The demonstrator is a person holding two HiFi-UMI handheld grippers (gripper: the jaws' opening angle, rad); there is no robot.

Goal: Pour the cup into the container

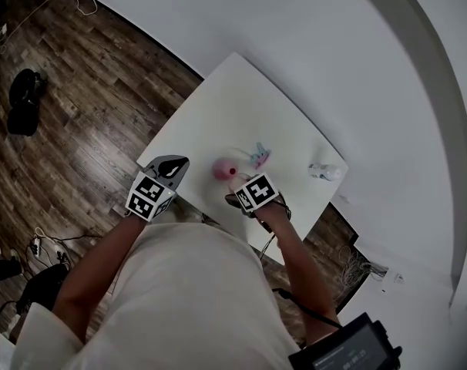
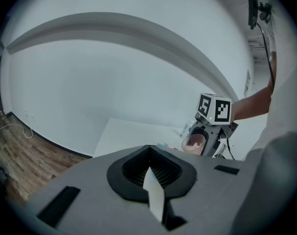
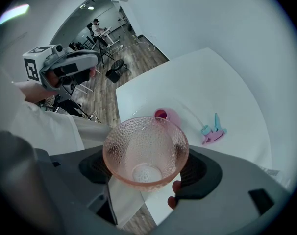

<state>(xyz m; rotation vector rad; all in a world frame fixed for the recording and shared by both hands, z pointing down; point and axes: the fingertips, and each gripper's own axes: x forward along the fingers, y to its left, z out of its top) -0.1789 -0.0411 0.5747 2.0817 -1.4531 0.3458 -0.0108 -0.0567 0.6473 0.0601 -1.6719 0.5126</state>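
My right gripper (image 3: 148, 176) is shut on a pink dimpled glass cup (image 3: 145, 152). The cup's mouth faces the camera, and nothing shows inside it but a pale base. Just beyond it on the white table (image 3: 187, 77) sits a small round pink container (image 3: 166, 115) with dark red inside; it also appears as the pink container (image 1: 223, 168) in the head view. The left gripper (image 2: 153, 187) is shut and empty, hovering at the table's near-left edge (image 1: 169, 168). From the left gripper view I see the right gripper (image 2: 207, 131) carrying the cup (image 2: 194, 142).
A pink-and-teal clip-like thing (image 3: 213, 131) lies on the table right of the container. A small clear object (image 1: 326, 172) sits near the right corner. Wood floor (image 1: 79, 106) surrounds the table, with cables and a dark bag (image 1: 24, 99) to the left.
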